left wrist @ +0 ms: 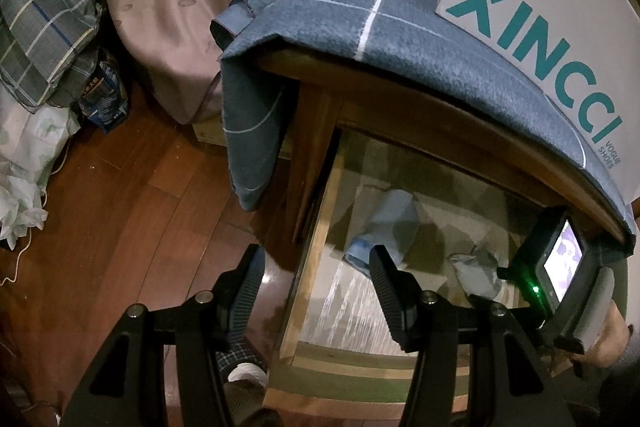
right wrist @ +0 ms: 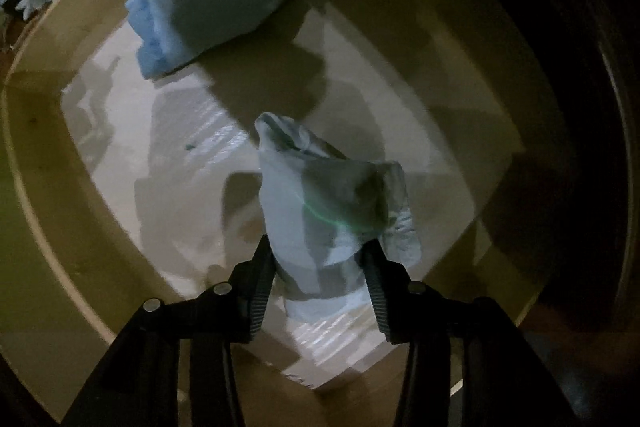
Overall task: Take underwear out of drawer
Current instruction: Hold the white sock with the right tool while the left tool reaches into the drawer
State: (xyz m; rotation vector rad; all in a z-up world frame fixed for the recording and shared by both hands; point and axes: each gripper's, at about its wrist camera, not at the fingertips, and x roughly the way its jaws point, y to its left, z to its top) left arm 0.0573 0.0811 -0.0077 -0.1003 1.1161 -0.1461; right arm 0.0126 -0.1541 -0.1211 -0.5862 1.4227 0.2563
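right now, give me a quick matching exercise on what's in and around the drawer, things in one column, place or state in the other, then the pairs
Things
1. grey underwear
2. blue underwear
3. shoe box
4. left tool

Place or state
A. on the blue cloth covering the cabinet top
B. lying untouched near the far side of the drawer
C. between the right tool fingers, bunched up
D. open and empty above the drawer's edge

Pairs: 1-C, 2-B, 3-A, 4-D
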